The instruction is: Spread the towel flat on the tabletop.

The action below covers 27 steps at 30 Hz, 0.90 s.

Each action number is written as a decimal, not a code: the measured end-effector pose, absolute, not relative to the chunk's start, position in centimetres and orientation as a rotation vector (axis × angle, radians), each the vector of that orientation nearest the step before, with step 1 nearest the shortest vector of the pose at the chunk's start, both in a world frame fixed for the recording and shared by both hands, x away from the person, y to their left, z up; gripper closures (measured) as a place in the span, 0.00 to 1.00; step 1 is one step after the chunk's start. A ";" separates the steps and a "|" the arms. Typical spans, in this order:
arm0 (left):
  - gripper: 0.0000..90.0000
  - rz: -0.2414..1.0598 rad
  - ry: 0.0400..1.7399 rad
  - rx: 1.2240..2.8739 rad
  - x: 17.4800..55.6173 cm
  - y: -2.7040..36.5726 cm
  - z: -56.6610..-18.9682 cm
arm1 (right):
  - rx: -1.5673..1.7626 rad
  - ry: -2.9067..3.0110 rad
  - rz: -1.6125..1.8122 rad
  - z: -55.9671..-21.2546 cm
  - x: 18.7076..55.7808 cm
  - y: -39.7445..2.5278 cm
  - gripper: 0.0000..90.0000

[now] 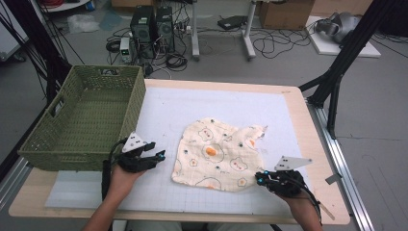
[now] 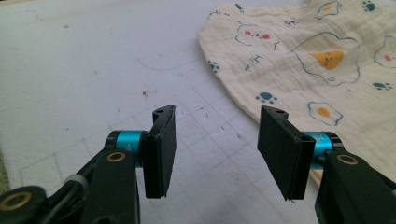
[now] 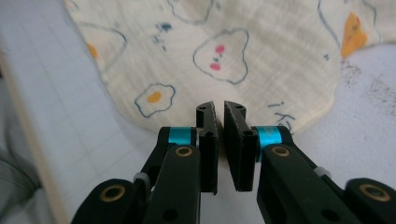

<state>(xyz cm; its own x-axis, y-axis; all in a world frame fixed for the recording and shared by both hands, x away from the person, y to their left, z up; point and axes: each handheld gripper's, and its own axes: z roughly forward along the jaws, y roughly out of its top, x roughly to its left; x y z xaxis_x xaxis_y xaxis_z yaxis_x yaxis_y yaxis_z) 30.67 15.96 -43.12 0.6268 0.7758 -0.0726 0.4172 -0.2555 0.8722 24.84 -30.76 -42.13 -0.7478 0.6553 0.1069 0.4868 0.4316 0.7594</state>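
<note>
A cream cloth (image 1: 216,154) printed with fried eggs, bears and paw marks lies spread flat on the white mat (image 1: 168,106). My left gripper (image 1: 158,149) hovers just left of the cloth's left edge, open with nothing between its jaws. In the left gripper view the gripper (image 2: 218,112) points over bare mat, with the cloth (image 2: 327,56) up to the right. My right gripper (image 1: 259,178) sits at the cloth's front right corner. In the right gripper view its jaws (image 3: 220,106) stand almost together, holding nothing, over the cloth's (image 3: 233,46) near edge.
A green woven basket (image 1: 62,156) stands at the table's left side, close behind my left hand. The wooden table edge (image 1: 308,125) borders the mat on the right. Black stand legs, computers and cables sit on the floor beyond the table.
</note>
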 end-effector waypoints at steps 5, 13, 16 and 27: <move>0.48 0.466 0.963 1.895 32.4 14.1 -42.9 | 1.119 2.289 1.270 -41.3 25.1 -31.7 0.61; 0.52 0.457 0.983 1.944 35.1 10.8 -43.1 | 1.193 2.148 1.164 -41.5 27.1 -30.2 0.54; 0.54 0.453 1.003 1.975 36.0 9.7 -43.4 | 1.170 2.157 1.148 -41.7 27.4 -29.6 0.53; 0.92 0.525 0.858 2.139 35.7 7.1 -44.7 | 1.159 2.171 1.129 -42.2 27.4 -29.1 0.53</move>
<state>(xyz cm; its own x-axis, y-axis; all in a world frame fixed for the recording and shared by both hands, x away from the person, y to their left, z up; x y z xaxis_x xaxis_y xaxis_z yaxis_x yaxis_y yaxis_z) 35.73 7.15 -44.69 0.6900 0.7182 0.0897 0.4063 -0.4869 0.7732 27.36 -29.10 -42.25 -0.5580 0.8298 0.0034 0.4792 0.3189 0.8177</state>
